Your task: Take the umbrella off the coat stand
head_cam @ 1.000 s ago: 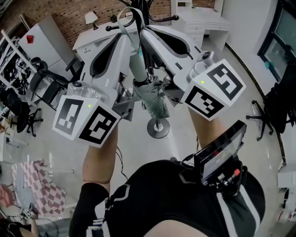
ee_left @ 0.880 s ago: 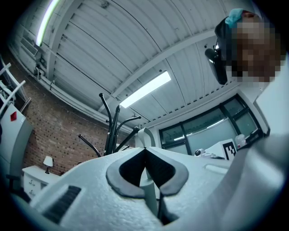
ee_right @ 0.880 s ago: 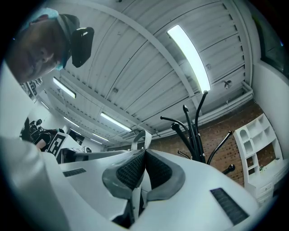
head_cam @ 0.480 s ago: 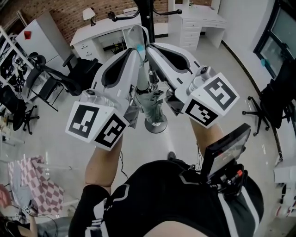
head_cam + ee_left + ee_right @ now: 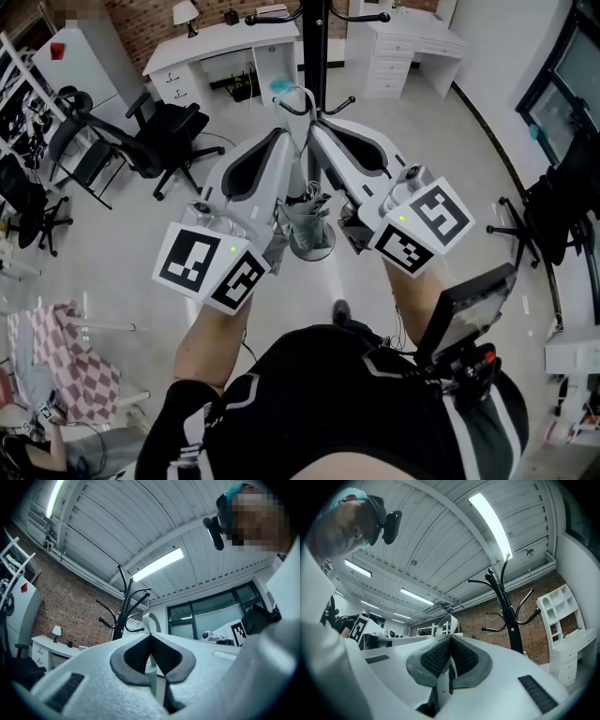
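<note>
Umbrella, pale grey-green, folded, curved handle uppermost: held upright just beside black metal coat stand. Head view: canopy overlaps stand's round grey base. Left gripper: jaws clenched on umbrella shaft below handle. Right gripper: jaws clamped on same shaft from opposite side. 2 gripper tips sit just beside each other. Gripper views: handle crook rises past pads, apart from stand's hooks. Black office chair and white desk beyond, to left.

Umbrella dead centre
Left gripper and right gripper flank it, coat stand just beyond their tips.
</note>
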A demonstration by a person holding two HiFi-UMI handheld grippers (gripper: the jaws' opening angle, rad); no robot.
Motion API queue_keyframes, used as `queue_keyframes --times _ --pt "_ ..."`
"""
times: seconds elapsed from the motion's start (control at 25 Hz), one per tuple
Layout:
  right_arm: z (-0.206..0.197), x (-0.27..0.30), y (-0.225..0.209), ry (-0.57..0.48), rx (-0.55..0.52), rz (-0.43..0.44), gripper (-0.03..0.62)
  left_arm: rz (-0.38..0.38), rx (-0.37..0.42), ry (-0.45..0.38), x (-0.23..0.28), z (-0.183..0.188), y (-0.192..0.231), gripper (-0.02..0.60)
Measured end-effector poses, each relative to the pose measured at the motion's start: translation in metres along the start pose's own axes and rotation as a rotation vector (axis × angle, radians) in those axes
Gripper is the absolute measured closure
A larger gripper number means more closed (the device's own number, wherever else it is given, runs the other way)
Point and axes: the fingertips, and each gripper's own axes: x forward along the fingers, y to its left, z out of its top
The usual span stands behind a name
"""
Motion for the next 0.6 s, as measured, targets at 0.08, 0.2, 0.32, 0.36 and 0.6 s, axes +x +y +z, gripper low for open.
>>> queue_keyframes --times 0.08,0.2,0.32,0.36,0.6 --pt "-0.010 -0.002 0.002 0.011 0.014 -0.008 0.583 0.005 -0.013 0.009 -0.006 -0.009 0.002 0.570" --pt "-0.025 -0.005 0.006 0.036 0.026 -0.010 0.583 0.009 -0.027 0.021 -0.013 -0.023 0.003 0.571" --pt "-0.037 -0.010 0.006 0.061 0.034 -0.013 0.583 0.011 -0.038 0.032 -0.016 -0.035 0.003 0.571" --pt "-0.040 -0.011 0.006 0.066 0.039 -0.013 0.583 0.012 -0.037 0.035 -0.016 -0.039 0.003 0.571" --pt "-0.054 -0.021 0.005 0.094 0.051 -0.005 0.583 0.024 -0.051 0.062 -0.019 -0.056 0.001 0.571"
